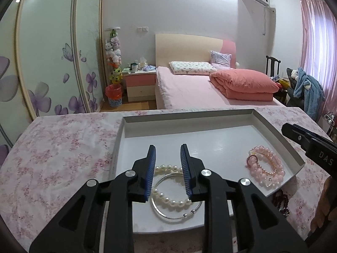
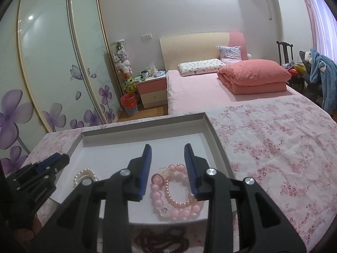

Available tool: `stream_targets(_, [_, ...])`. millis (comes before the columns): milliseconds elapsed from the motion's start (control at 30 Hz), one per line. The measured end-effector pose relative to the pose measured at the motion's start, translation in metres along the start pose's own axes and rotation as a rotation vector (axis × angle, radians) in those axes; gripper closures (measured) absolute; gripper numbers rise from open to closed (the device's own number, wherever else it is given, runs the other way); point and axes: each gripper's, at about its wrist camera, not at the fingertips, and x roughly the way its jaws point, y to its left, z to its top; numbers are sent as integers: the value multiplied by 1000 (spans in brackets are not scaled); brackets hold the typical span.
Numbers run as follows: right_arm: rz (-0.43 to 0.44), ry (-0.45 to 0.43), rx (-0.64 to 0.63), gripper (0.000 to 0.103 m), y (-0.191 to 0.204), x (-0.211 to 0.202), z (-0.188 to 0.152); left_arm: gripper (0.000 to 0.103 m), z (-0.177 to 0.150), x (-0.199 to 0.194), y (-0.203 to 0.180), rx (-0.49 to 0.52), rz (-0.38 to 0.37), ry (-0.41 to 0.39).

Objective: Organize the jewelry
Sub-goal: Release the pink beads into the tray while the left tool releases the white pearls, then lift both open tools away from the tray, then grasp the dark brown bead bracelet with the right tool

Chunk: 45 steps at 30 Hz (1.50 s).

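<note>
A white shallow tray (image 1: 189, 118) (image 2: 143, 136) sits on a floral-clothed table. In it lie a white pearl bracelet (image 1: 171, 202) (image 2: 84, 174) with a silver bangle (image 1: 179, 216), and pink bead bracelets (image 1: 265, 168) (image 2: 179, 198). My left gripper (image 1: 168, 158) is open and empty above the pearl bracelet. My right gripper (image 2: 167, 158) is open and empty above the pink bracelets. A dark red bead string (image 1: 281, 202) (image 2: 160, 242) lies on the cloth just outside the tray's near edge.
The floral tablecloth (image 1: 59, 154) (image 2: 273, 139) covers the table around the tray. Behind it stand a pink bed (image 1: 189, 84), a nightstand (image 1: 140, 82), a wardrobe with flower doors (image 1: 42, 63) and a chair with clothes (image 1: 303, 84).
</note>
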Motion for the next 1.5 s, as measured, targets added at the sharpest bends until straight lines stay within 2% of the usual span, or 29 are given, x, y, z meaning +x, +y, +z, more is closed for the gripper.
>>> stream_targets(300, [-12, 33, -33, 70, -4, -33, -15, 77, -12, -31, 10, 13, 2, -7])
stream_targets(433, [-10, 100, -35, 70, -10, -41, -28, 77, -22, -48, 21, -8, -2, -1])
stream_targets(533, [-11, 146, -49, 70, -10, -43, -39, 70, -30, -58, 30, -19, 7, 0])
stream_targets(767, [0, 255, -95, 70, -4, -37, -63, 64, -46, -77, 50, -53, 37, 10])
stream_targets(833, [6, 277, -102, 64, 0, -34, -68, 61, -49, -81, 54, -63, 41, 11])
stream_targets(900, [5, 285, -122, 52, 4, -32, -71, 56, -51, -85, 58, -77, 42, 8])
stream_targets(1033, [-9, 306, -149, 52, 11, -26, -75, 52, -54, -90, 64, -96, 47, 2])
stream_targets(1333, [-32, 344, -175, 52, 16, -7, -78, 51, -57, -88, 66, -110, 26, 16])
stream_targets(1367, [-30, 343, -177, 55, 17, -7, -78, 51, -57, -88, 64, -109, 20, 17])
stream_targets(1400, [-34, 341, -183, 70, 18, -7, -78, 50, -57, -88, 63, -109, 14, 18])
stream_targets(1467, [-42, 352, -184, 87, 17, -5, -80, 49, -57, -87, 60, -110, 4, 19])
stream_targets(1500, [-35, 353, -173, 91, 15, -4, -81, 48, -57, -87, 59, -110, 0, 21])
